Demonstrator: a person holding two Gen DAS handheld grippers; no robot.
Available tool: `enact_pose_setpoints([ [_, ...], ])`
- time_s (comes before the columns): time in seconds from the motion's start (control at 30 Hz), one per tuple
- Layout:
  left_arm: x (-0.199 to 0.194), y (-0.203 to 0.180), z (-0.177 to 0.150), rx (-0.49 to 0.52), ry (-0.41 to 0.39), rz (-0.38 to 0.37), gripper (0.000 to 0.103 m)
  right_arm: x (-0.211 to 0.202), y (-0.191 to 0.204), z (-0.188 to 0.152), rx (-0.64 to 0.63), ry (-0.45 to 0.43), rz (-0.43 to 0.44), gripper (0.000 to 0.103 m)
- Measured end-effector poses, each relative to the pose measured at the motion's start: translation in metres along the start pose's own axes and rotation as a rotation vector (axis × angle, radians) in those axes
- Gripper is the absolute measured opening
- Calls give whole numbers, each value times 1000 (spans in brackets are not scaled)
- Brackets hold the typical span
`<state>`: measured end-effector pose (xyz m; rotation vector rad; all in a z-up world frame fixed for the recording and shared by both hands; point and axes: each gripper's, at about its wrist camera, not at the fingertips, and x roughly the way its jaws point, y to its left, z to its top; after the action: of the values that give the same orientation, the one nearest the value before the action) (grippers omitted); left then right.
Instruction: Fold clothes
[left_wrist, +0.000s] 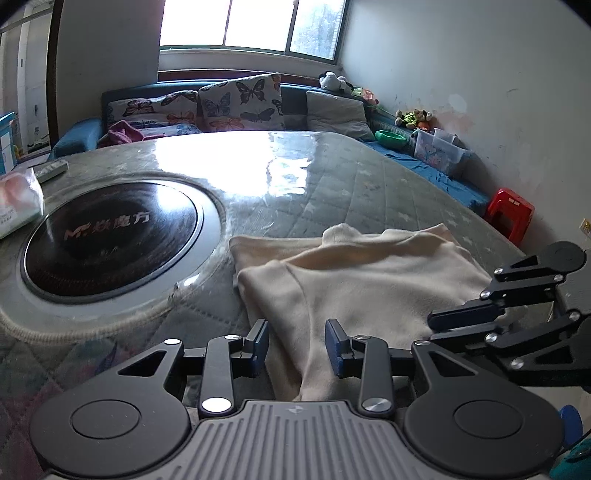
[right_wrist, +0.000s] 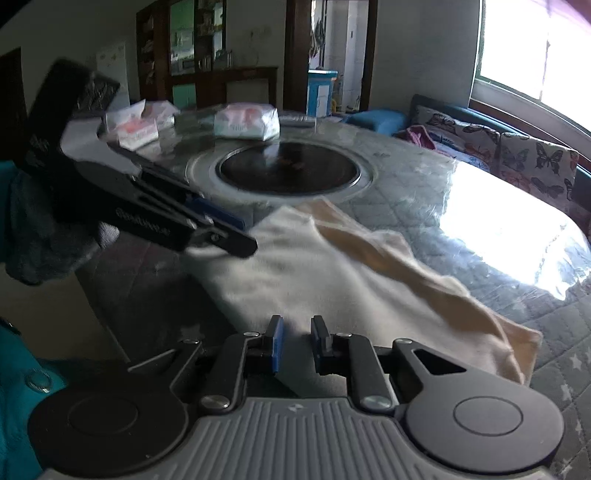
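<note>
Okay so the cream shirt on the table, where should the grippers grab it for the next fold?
Probably take the cream shirt by its near hem corners, one gripper each, coming in low from the table's near edge. That edge lies flat just ahead of both grippers, while the collar points away.

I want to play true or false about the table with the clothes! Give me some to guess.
1. The cream garment lies on the table. True.
2. The round black cooktop is covered by the garment. False: it is bare, beside the garment.
3. The left gripper has open jaws. True.
4. The stool by the wall is green. False: it is red.
5. The sofa cushions have butterflies. True.
</note>
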<state>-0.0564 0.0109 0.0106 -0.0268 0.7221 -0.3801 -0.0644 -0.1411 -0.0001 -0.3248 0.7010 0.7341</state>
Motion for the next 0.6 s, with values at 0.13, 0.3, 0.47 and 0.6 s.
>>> enact_pose_setpoints([
  [0.13, -1, 1, -3, 4, -8, 5, 37, -3, 1, 3, -7, -6, -1, 16],
  [0.3, -1, 4, -7, 6, -5, 4, 37, -8, 0, 10, -16, -21, 1, 16],
  [0.47, -6, 13, -4, -25, -9, 5, 38, -3, 5, 13, -39, -7, 12, 16],
  [0.6, -14, 25, 3, -57, -25, 24, 39, -4, 12, 20, -73, -16, 28, 16],
])
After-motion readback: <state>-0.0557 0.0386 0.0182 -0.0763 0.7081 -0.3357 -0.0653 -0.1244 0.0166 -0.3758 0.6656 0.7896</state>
